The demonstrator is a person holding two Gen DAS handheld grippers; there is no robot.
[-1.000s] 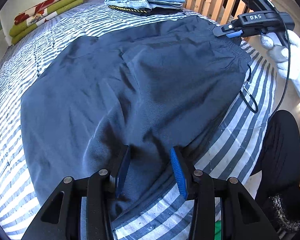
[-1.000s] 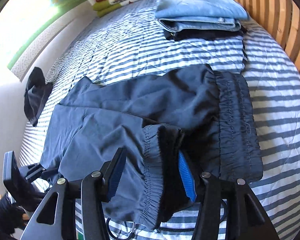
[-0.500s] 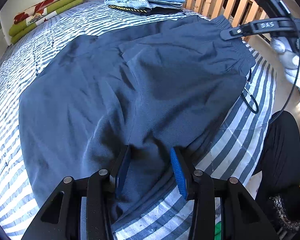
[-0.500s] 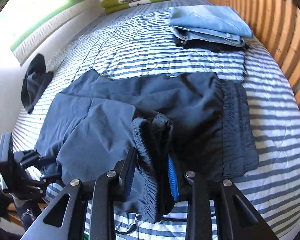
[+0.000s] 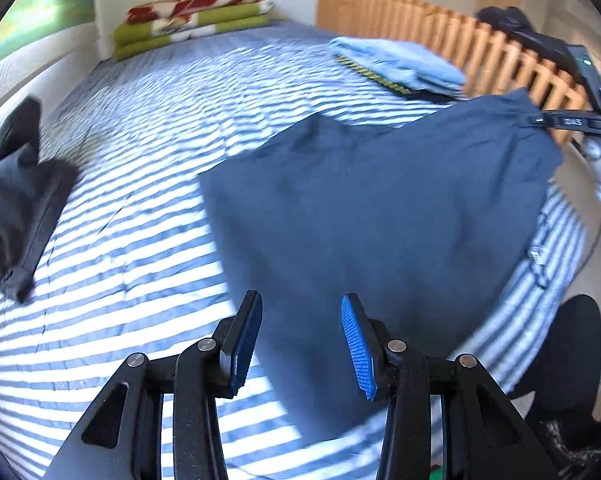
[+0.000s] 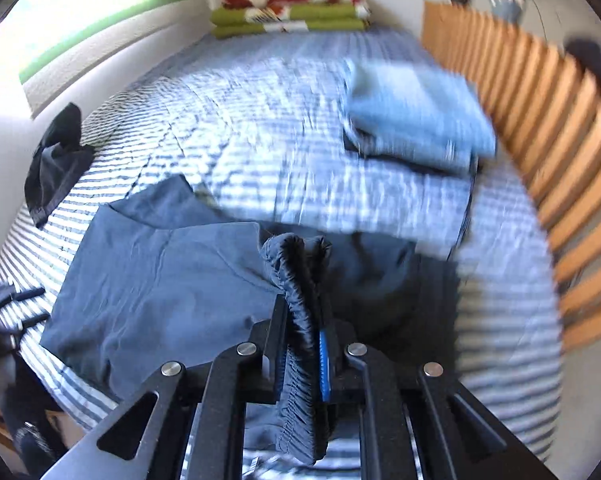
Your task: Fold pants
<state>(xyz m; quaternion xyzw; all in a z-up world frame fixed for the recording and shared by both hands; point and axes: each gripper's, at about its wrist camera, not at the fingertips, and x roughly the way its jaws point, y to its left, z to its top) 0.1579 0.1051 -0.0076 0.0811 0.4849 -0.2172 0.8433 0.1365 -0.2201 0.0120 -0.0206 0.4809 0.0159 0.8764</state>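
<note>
Right gripper (image 6: 300, 344): jaws closing on the gathered elastic waistband (image 6: 300, 280) of the navy pants (image 6: 160, 280), which is pinched between the pads and raised off the bed.
Left gripper (image 5: 298, 340): jaws parted, hanging above the pants' near edge, gripping nothing.
Pants: spread on the striped bedspread (image 5: 140, 160).
Left side: dark garment (image 5: 16, 200) crumpled.
Further back: folded light-blue clothes (image 5: 400, 66) beside the wooden slat rail (image 5: 480, 48).
Far end: green and red folded blankets (image 5: 192, 20).

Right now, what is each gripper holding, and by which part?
Right gripper, closing, pinches the navy pants by their gathered elastic waistband. Left gripper holds nothing.
</note>
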